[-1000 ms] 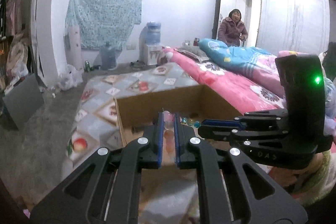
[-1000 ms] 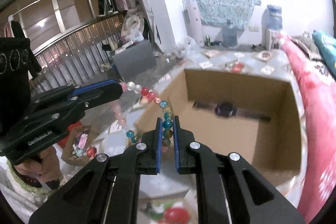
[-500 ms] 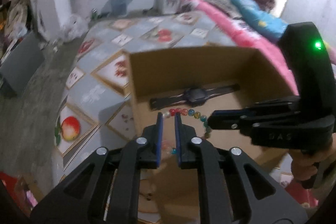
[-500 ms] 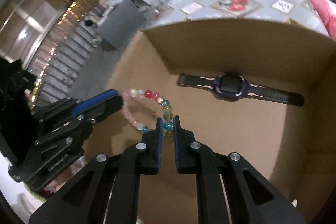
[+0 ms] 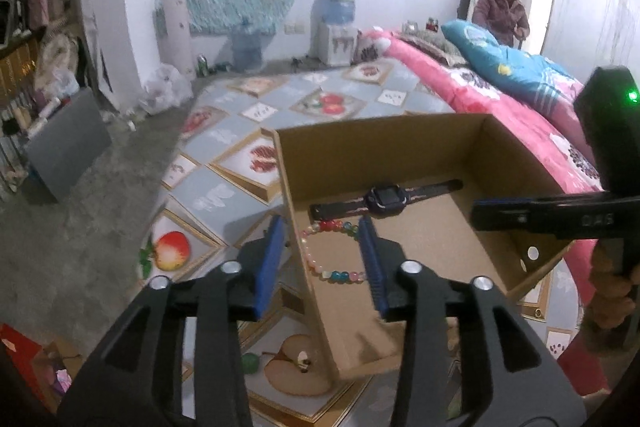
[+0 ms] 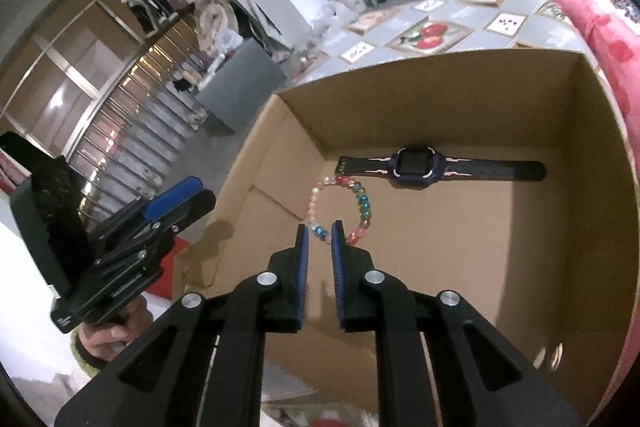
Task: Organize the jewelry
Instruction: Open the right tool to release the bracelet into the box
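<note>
A multicoloured bead bracelet (image 6: 340,205) lies flat on the floor of an open cardboard box (image 6: 460,99), just in front of a dark purple watch (image 6: 416,167). It also shows in the left wrist view (image 5: 328,253), with the watch (image 5: 384,201) behind it and the box (image 5: 360,163) around both. My left gripper (image 5: 322,241) is open, its jaws astride the box's left wall, holding nothing. My right gripper (image 6: 319,233) is open a little, just above the bracelet's near edge, holding nothing.
The box stands on a mat with fruit pictures (image 5: 224,135). A bed with a pink quilt (image 5: 500,107) runs along the right. A person (image 5: 502,13) stands in the doorway at the back. A grey panel (image 5: 64,143) leans at the left.
Both grippers were shut on the bracelet and held it stretched above the box. They lowered it and opened. The bracelet now lies on the box floor.
</note>
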Available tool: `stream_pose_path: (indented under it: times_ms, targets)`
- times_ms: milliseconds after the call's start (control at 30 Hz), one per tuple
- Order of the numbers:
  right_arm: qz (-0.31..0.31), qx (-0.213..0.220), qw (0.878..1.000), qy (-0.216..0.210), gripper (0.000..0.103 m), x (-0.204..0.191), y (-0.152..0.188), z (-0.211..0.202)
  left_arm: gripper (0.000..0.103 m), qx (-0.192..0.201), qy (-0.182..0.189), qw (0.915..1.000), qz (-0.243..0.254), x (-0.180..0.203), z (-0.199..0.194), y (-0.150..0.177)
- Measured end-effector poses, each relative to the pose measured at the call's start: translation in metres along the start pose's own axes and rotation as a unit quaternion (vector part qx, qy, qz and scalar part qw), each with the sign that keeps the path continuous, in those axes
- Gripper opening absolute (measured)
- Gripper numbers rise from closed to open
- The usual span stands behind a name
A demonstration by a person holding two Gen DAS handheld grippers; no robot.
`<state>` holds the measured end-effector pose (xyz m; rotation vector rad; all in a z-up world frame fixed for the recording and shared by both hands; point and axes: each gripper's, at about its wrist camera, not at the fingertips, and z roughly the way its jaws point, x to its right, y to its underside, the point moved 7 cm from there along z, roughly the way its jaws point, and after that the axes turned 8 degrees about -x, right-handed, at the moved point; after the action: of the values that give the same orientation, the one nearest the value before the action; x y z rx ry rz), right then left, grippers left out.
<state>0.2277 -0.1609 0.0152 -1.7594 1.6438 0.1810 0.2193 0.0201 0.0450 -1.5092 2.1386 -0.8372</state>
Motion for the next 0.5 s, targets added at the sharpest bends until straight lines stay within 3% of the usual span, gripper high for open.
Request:
stream_pose_path:
  times_ms: [167,500]
  targets:
    - [-0.005,0.012,1.000,-0.006,0.021,-0.011,0.019,-0.012,0.049,0.023,-0.012,0.9996,0.010,0.010,-0.017,0.004]
    - [-0.050,0.025,0.998,0.019,0.037,-0.031,0.047,-0.030,0.063,0.049,-0.021,0.9973,0.050,0.046,-0.033,0.009]
